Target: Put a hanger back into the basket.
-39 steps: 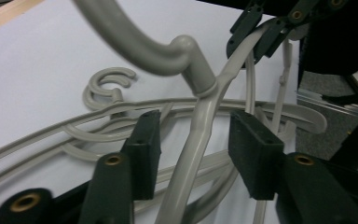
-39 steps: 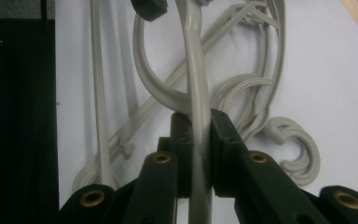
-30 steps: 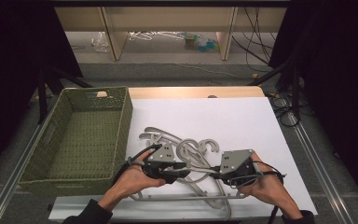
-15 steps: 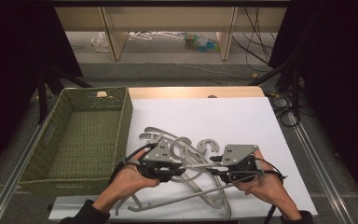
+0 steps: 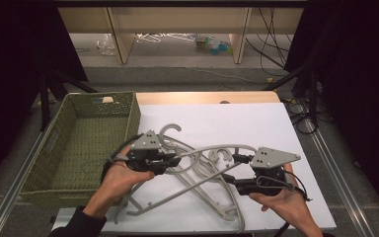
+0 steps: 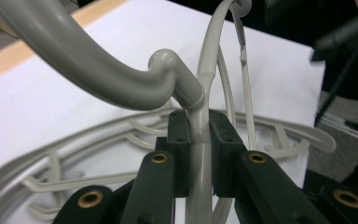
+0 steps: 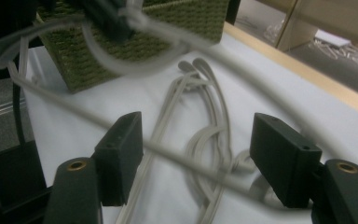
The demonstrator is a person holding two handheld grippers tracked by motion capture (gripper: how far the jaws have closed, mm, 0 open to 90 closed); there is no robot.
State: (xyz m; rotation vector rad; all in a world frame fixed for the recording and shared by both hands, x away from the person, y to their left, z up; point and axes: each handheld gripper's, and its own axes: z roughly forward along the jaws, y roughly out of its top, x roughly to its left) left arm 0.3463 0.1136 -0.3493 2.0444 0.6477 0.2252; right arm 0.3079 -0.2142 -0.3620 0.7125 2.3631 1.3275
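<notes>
Several grey plastic hangers (image 5: 205, 170) lie tangled on the white board (image 5: 256, 123). My left gripper (image 5: 175, 159) is shut on one hanger (image 5: 212, 148) just below its hook and holds it raised above the pile. In the left gripper view the pads (image 6: 179, 140) pinch the hanger's neck (image 6: 196, 126), and the hook (image 6: 98, 70) curves off to the upper left. My right gripper (image 5: 236, 169) has just been opening. Its jaws stand wide apart in the right gripper view (image 7: 198, 154), and the hanger's thin bar (image 7: 168, 156) runs between them without touching either pad.
A green woven basket (image 5: 101, 96) stands left of the board, close to my left hand, and its corner (image 7: 135, 42) shows in the right gripper view. Shelving and clutter lie on the floor beyond the table. Cables hang at the right.
My left gripper has risen and shifted left with the hanger, lifting it off the pile. The right gripper's jaws have opened and let go of the hanger's far end.
</notes>
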